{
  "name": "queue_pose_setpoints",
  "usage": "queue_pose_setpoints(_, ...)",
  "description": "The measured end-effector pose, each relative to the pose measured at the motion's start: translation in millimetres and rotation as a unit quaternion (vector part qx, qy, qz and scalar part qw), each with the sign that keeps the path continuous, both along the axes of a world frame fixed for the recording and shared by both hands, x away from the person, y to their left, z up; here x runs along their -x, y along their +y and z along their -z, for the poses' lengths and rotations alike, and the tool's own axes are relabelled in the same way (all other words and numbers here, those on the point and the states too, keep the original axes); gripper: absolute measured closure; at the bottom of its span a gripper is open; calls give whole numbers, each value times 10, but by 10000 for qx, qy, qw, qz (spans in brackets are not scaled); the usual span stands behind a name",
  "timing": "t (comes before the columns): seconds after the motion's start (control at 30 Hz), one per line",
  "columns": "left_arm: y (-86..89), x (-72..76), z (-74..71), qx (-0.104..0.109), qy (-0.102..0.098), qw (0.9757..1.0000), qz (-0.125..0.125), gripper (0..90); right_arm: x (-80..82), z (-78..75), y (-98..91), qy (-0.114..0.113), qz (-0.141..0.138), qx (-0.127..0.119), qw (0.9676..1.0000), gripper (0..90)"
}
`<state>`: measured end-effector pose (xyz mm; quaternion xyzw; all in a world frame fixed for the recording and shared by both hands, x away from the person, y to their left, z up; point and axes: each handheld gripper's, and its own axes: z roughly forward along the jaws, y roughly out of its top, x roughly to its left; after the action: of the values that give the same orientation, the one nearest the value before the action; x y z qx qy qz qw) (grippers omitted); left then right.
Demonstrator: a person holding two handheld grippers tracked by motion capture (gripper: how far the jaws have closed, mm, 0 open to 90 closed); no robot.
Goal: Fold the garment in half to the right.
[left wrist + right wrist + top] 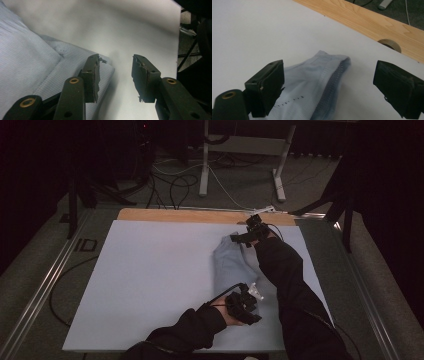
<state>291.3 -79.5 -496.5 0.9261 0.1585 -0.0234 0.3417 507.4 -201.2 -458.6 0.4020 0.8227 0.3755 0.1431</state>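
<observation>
**Pale blue cloth could bunch up again**

Pale blue garment [234, 262] lies on the white sheet [150, 280], toward its right. From above, both grippers sit at its ends.

Left gripper [115, 75]: spread, hem beside one jaw.

Right gripper [328, 85]: wide apart, nothing pinched. Grabbing one layer might drag the fold crooked.

Pale blue garment [231, 262] on white sheet [150, 280]; left gripper [243, 304], right gripper [250, 232] at ends.
</observation>
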Motion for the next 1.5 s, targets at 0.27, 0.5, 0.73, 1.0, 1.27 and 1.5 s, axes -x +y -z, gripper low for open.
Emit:
queue_pose_setpoints(0.27,184,-7,-229,347,-313,9989,-36,479,21,-9,45,-46,-78,-29,10000,98)
queue_pose_setpoints(0.5,477,-113,-375,632,-397,9970,-210,386,57,-44,73,-103,-137,-49,9998,98)
queue_pose_setpoints(0.73,760,-196,-469,846,-336,9954,-304,229,82,-62,78,-114,-157,-111,9998,98)
queue_pose_setpoints(1.0,1104,-201,-540,1107,-502,9918,-382,134,130,-58,104,-163,-251,12,9996,99)
queue_pose_setpoints(1.27,1586,-189,-545,1305,-765,9864,-648,64,205,-50,113,-187,-331,-76,9992,98)
queue_pose_setpoints(1.5,1973,-181,-440,1125,-786,9858,-964,2,252,-57,145,-240,-467,19,9986,101)
